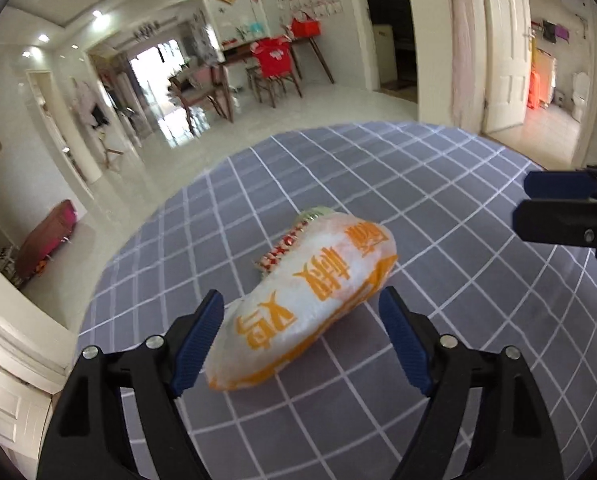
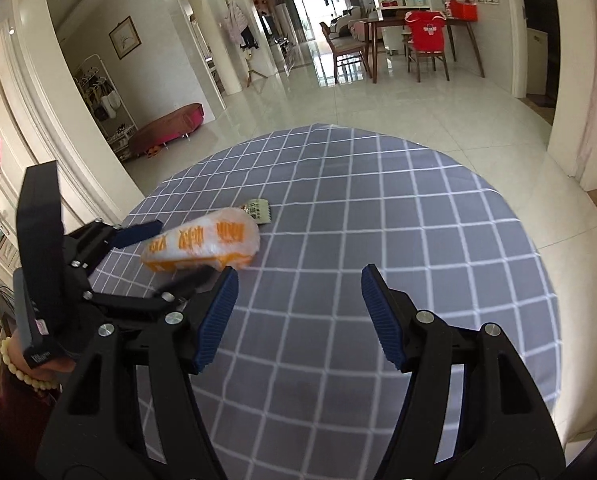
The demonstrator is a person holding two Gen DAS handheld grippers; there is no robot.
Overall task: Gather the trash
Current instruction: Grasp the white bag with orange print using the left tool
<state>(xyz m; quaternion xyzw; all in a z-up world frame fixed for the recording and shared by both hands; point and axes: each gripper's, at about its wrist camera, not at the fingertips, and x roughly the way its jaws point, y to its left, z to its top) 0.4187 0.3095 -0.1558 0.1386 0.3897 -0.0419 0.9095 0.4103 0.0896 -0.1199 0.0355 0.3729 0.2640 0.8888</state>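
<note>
Round table under a grey checked cloth, two pieces of litter on top.

The table (image 2: 438, 240) is round and fully covered by a grey cloth with a white grid; it stands on a pale glossy tiled floor (image 2: 378, 112). Lying directly on the cloth is a white plastic bag (image 1: 310, 300) with orange printed characters, bulging and on its side, left of centre as seen from the right wrist view. Just behind it, touching or very nearly so, lies a small flat wrapper (image 2: 258, 210), pale green with red-and-white print along one edge. The cloth lies smooth, with no folds visible around either item.
</note>
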